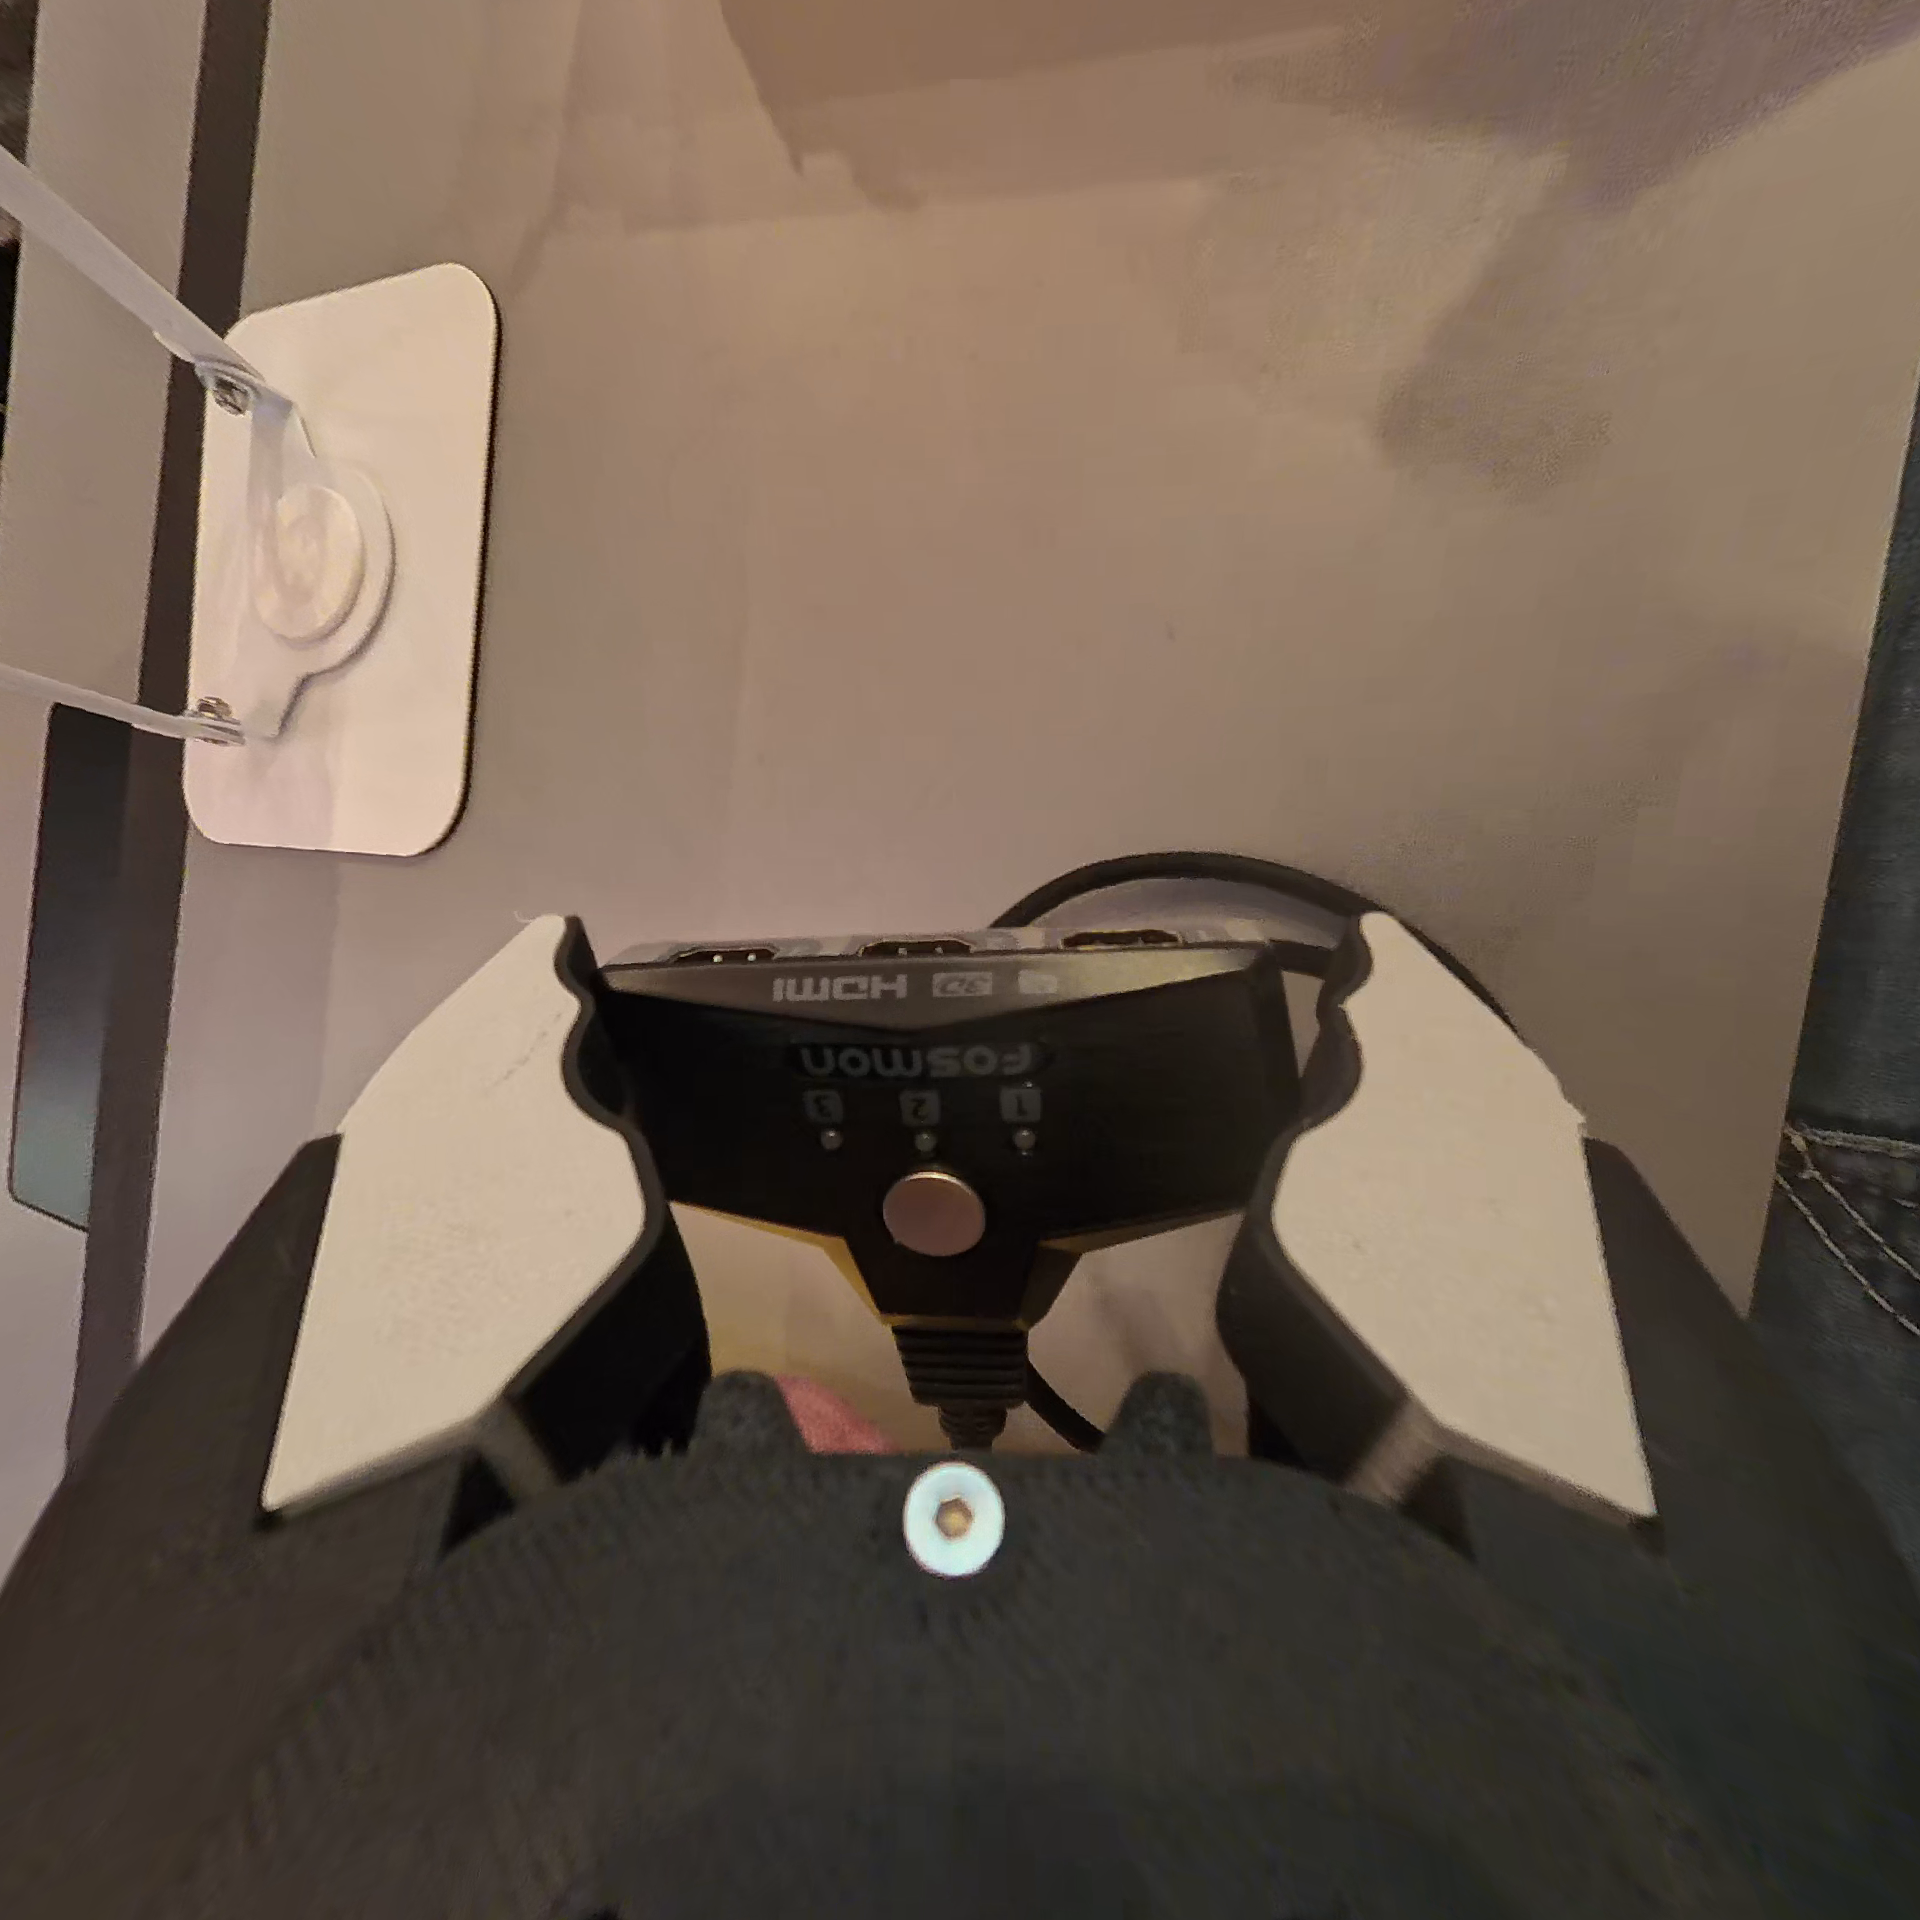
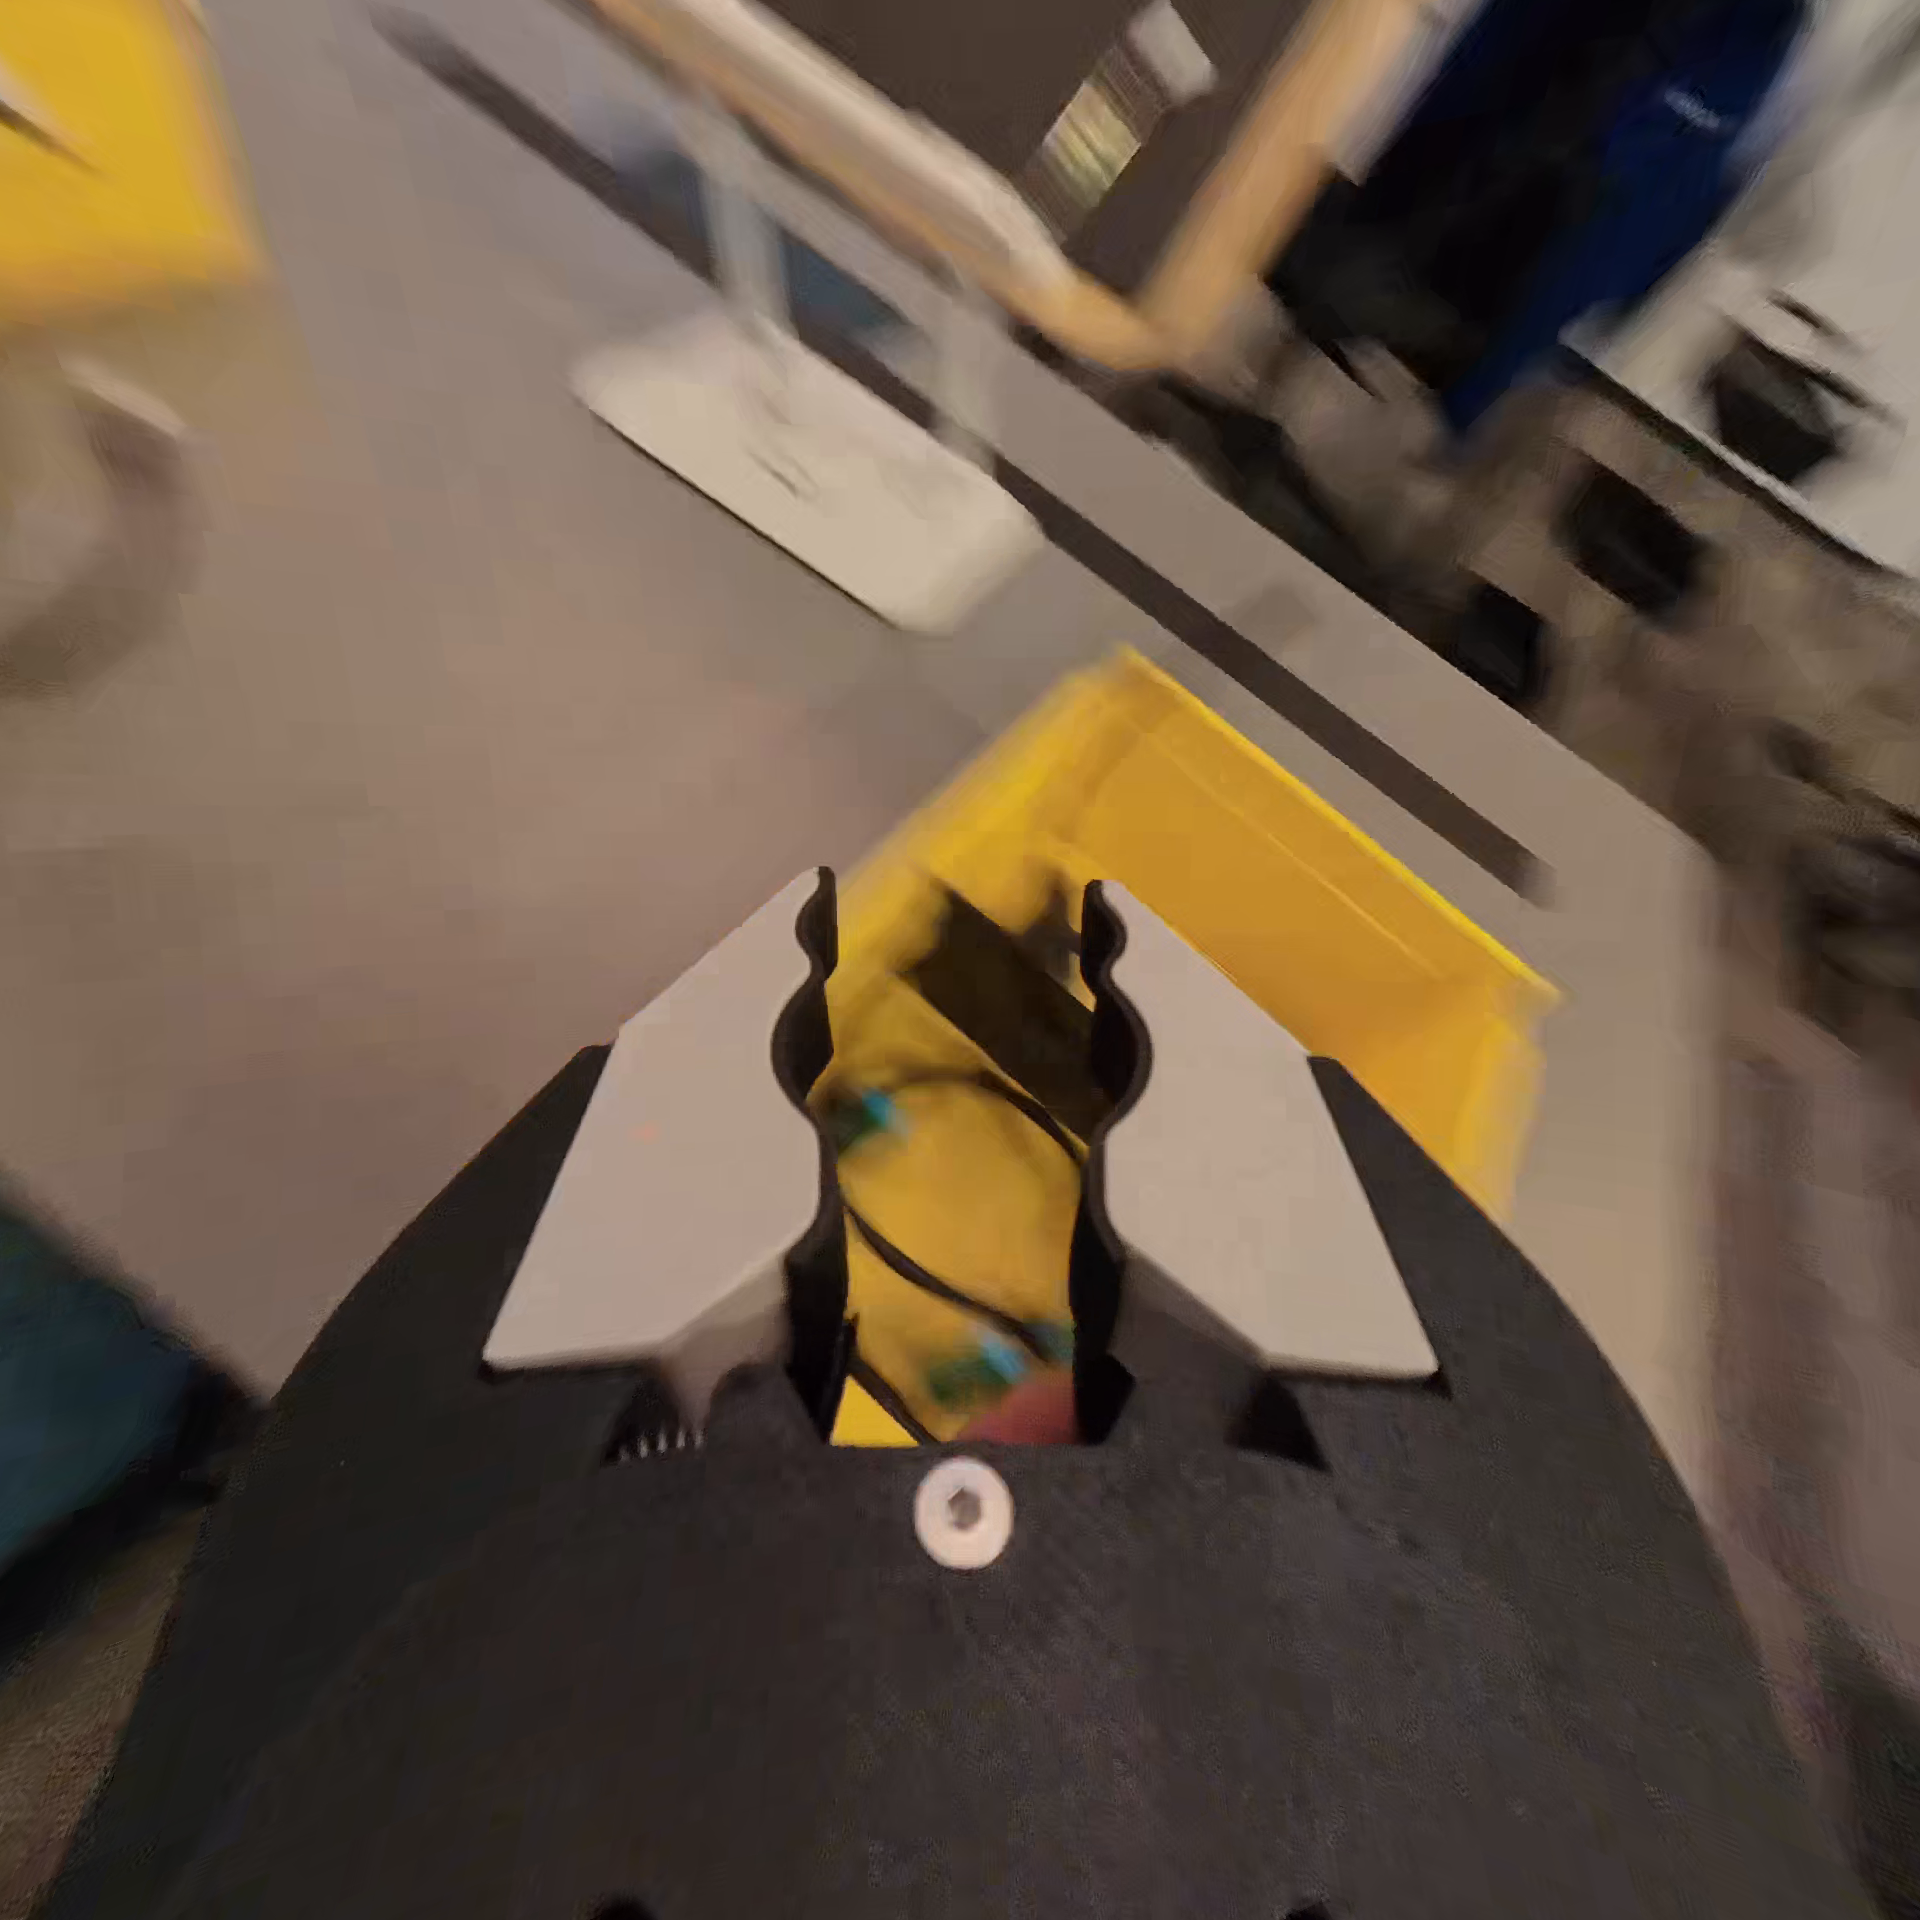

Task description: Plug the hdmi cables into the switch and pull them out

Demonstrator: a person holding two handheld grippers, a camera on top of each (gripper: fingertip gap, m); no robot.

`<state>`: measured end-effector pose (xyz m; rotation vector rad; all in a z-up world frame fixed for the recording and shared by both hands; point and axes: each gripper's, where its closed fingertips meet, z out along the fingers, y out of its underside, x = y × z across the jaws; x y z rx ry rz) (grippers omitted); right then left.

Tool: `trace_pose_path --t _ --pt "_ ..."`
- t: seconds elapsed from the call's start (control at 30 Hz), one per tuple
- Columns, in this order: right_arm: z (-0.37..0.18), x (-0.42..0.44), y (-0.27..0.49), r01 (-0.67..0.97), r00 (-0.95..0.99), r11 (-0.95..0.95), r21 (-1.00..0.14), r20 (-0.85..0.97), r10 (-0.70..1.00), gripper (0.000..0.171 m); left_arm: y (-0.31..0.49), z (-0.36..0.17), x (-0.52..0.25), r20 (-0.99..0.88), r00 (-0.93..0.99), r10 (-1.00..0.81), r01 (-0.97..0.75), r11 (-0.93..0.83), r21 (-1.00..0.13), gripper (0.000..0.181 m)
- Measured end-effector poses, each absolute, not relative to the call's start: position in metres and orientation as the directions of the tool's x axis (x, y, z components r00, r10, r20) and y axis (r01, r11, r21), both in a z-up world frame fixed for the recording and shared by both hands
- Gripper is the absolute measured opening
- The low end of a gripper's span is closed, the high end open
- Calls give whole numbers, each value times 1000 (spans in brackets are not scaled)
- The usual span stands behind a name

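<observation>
Nearest in the left wrist view, the left gripper [image 1: 961, 997] is spread wide but clamped on the black HDMI switch [image 1: 940, 1101], its two jaws pressing the switch's sides. The switch sits in the lower centre of the frame with its round button [image 1: 932, 1214] toward the camera and its three ports [image 1: 920, 948] facing away, all apparently empty. A black cable [image 1: 1174, 873] loops just behind it over the grey bench [image 1: 935, 571], and a white stand base [image 1: 343, 561] lies at the left of the frame.

In the right wrist view, heavily blurred, the right gripper [image 2: 958, 914] is partly open with nothing between its jaws. Past its tips, in the middle of the frame, stands a yellow bin [image 2: 1299, 894] on the bench, holding a dark block-like item [image 2: 997, 987] and thin black cables [image 2: 914, 1262]; whether these are the HDMI cables is too blurred to tell.

The step in hand looks like fetching the first cable. To do it well, the right gripper should come down over one plug body rather than the cord, close squarely on its flat faces, and lift it free of the tangle. The left should keep the switch level and firmly pinched, ports turned toward the incoming plug, so the push of insertion does not twist it loose.
</observation>
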<state>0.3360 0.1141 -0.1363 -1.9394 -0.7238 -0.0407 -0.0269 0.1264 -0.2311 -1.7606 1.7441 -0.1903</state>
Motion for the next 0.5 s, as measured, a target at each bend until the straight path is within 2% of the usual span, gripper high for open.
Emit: trace_pose_path --t 0.07,0.17,0.23,0.4,0.5 --pt "-118 249 100 367 720 -180 -913 156 676 43 127 -227 -23 -348 109 -931 -836 103 -539 127" --pt "-128 138 82 295 500 -164 -941 6 866 53 129 -223 -17 -433 94 -896 -857 149 -494 127" --pt "-146 86 84 301 433 -181 -936 -35 901 54 129 -219 -12 -499 73 -864 -870 189 -455 127" --pt "-181 5 98 197 292 -396 -897 -332 897 54 120 -217 2 -600 11 -800 -885 271 -378 127" --pt "-185 -16 93 169 200 -469 -867 -436 878 38 116 -217 10 -657 -13 -754 -890 308 -335 127"
